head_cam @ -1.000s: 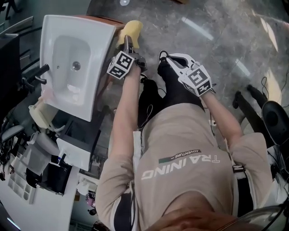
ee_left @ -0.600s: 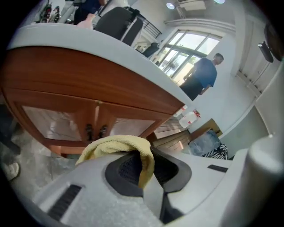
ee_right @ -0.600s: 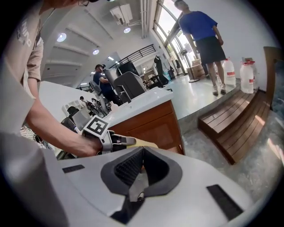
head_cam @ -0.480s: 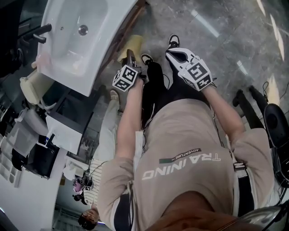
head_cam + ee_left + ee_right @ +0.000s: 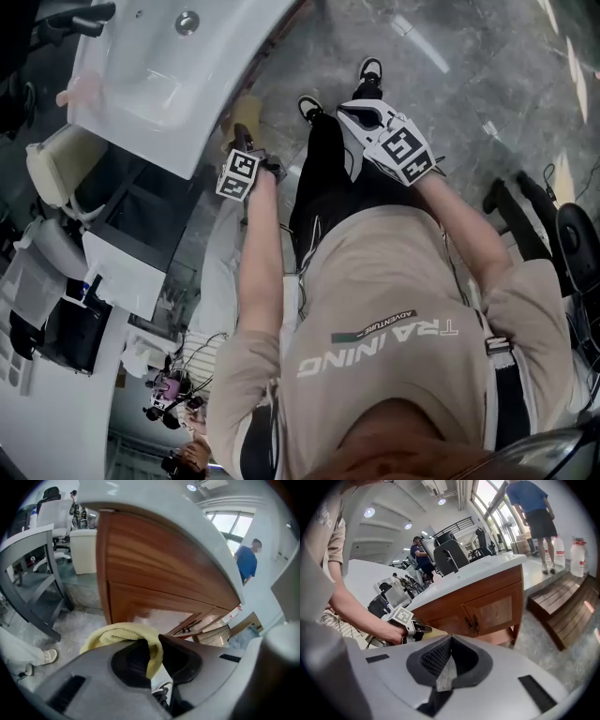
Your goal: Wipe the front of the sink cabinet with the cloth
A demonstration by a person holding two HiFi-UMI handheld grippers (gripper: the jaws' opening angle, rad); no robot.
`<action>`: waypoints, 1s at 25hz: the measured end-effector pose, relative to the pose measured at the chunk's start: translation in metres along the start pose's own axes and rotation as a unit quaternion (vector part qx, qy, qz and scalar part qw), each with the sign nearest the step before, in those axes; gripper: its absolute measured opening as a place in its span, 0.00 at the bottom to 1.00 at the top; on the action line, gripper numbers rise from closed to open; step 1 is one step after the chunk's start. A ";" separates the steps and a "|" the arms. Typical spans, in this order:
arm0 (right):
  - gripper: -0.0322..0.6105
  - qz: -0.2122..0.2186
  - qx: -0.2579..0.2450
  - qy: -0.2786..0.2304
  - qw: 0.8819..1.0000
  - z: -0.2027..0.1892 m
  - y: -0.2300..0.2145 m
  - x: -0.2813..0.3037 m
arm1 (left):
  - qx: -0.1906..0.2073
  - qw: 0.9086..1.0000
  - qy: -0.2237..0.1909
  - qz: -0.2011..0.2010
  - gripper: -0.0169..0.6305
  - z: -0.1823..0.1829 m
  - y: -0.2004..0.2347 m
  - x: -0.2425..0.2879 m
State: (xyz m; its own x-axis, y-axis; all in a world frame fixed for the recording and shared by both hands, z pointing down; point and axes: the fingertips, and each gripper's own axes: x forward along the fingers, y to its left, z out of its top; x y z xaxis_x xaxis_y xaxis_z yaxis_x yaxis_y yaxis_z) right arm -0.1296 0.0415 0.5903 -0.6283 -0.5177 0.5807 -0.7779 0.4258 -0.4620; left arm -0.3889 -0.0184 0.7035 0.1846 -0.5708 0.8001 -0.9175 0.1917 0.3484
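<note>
The sink [image 5: 141, 94] occupies the upper left of the head view. The cabinet front [image 5: 154, 578], brown wood panelling, sits below its white rim. The cloth [image 5: 123, 635], yellow and bunched, is at the tip of the left hand-held gripper [image 5: 151, 645], directly between that gripper and the lower cabinet panel.

The cabinet front lies straight ahead of the left hand-held gripper and close to it. Whether the cloth touches the wood cannot be confirmed. The long axis of the front runs across the left gripper view, parallel to the sink rim, so a wiping stroke would likely travel sideways along it.

Left jaws: clamped on a fold of the cloth.

The right hand-held gripper [image 5: 451, 645] is held further from the cabinet, over the person's leg [image 5: 323, 178]; the left arm is the nearer one.

Right jaws: together at the tips, nothing between them.
</note>
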 end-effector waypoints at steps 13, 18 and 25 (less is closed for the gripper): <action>0.07 -0.010 0.019 0.004 1.000 -0.023 0.047 0.041 | -0.024 1.000 0.002 0.014 0.09 0.014 0.085 0.027; 0.07 -0.020 0.043 -0.013 0.999 -0.023 0.041 0.041 | -0.034 0.999 -0.002 0.014 0.09 0.023 0.080 0.037; 0.07 -0.029 0.085 -0.042 0.995 -0.032 0.018 0.030 | -0.024 1.000 0.001 0.014 0.09 0.016 0.064 0.052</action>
State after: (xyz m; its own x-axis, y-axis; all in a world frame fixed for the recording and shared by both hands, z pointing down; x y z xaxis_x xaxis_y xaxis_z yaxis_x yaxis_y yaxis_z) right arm -0.1624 0.0575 0.6204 -0.5758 -0.6007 0.5547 -0.7982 0.2662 -0.5403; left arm -0.4434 -0.0482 0.7592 0.1601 -0.5634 0.8106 -0.9047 0.2448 0.3488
